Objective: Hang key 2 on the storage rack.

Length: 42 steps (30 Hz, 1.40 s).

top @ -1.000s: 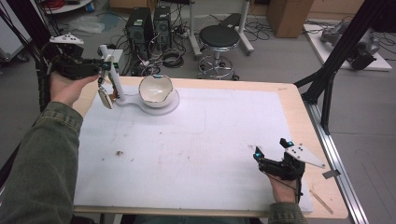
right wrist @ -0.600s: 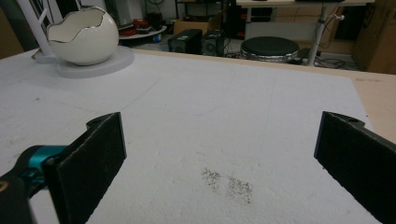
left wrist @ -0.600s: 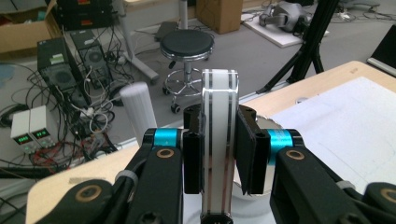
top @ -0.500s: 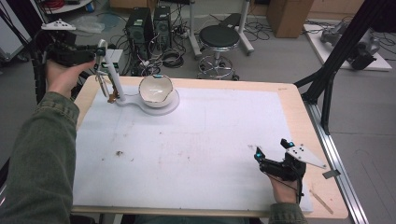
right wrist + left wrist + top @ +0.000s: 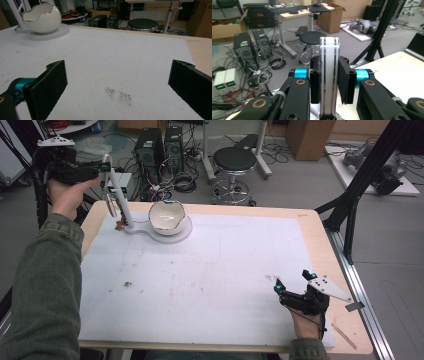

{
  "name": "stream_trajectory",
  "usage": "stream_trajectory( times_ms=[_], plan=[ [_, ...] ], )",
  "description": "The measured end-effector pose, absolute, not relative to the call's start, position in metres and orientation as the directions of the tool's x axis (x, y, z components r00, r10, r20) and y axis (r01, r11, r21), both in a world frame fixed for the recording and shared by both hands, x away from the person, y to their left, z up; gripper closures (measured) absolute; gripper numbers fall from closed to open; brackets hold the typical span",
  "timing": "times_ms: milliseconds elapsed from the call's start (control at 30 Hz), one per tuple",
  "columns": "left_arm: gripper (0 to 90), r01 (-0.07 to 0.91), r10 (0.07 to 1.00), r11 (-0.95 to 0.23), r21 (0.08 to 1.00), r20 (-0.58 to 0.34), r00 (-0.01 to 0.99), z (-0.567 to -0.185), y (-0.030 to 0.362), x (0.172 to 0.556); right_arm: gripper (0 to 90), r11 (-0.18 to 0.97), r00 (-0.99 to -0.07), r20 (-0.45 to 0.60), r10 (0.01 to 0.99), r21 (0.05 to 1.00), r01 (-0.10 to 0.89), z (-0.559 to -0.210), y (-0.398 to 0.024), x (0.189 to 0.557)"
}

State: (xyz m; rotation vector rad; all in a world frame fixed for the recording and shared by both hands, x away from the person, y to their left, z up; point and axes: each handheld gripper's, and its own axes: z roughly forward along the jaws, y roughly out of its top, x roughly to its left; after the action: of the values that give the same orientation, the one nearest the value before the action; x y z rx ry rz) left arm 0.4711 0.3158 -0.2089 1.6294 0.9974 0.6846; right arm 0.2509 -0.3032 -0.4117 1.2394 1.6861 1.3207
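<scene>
A white stand with a round base (image 5: 186,231) holds an egg-shaped white bowl (image 5: 166,215) (image 5: 42,18) at the table's far left. From the base a slim white post (image 5: 118,190) rises, leaning left. My left gripper (image 5: 103,167) (image 5: 329,65) is shut on the top of that post (image 5: 329,75), a flat white bar with grey stripes. A small brownish item (image 5: 119,223) hangs beside the post; I cannot tell what it is. My right gripper (image 5: 290,287) (image 5: 117,82) rests low over the mat at the near right, jaws wide open, with nothing between them.
A white mat (image 5: 200,280) covers the wooden table, with dark crumbs (image 5: 127,284) (image 5: 118,95). A thin wooden stick (image 5: 346,335) lies at the near right corner. Beyond the far edge stand a stool (image 5: 234,160) and computer towers (image 5: 155,145); a black frame leg (image 5: 350,205) stands on the right.
My left gripper has risen and moved back while holding the post, whose top now sits higher and further left. The right gripper has not moved.
</scene>
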Motion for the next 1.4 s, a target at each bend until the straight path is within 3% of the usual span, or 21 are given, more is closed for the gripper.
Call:
stream_trajectory(
  times_ms=[433, 600, 667, 1167, 1400],
  plan=[
    [74.2, 0.228, 0.87, -0.038, 0.973, -0.08, 0.487, -0.215, 0.314, 0.483, 1.0, 0.044, -0.332, 0.055, 0.942, 0.958, 0.284, -0.412, -0.305, 0.25],
    [74.2, 0.235, 0.876, -0.074, 0.969, -0.049, 0.479, -0.214, 0.311, 0.489, 1.0, 0.048, -0.329, 0.051, 0.943, 0.957, 0.287, -0.412, -0.305, 0.249],
    [74.2, 0.23, 0.887, -0.126, 0.965, 0.005, 0.462, -0.214, 0.308, 0.492, 1.0, 0.049, -0.328, 0.051, 0.943, 0.956, 0.29, -0.412, -0.306, 0.248],
    [74.2, 0.237, 0.887, -0.136, 0.962, 0.011, 0.462, -0.22, 0.306, 0.501, 1.0, 0.049, -0.315, 0.047, 0.948, 0.956, 0.29, -0.412, -0.309, 0.243],
    [74.2, 0.222, 0.878, -0.21, 0.952, 0.084, 0.471, -0.225, 0.292, 0.501, 1.0, 0.054, -0.32, 0.045, 0.946, 0.954, 0.294, -0.412, -0.308, 0.243]
  ],
)
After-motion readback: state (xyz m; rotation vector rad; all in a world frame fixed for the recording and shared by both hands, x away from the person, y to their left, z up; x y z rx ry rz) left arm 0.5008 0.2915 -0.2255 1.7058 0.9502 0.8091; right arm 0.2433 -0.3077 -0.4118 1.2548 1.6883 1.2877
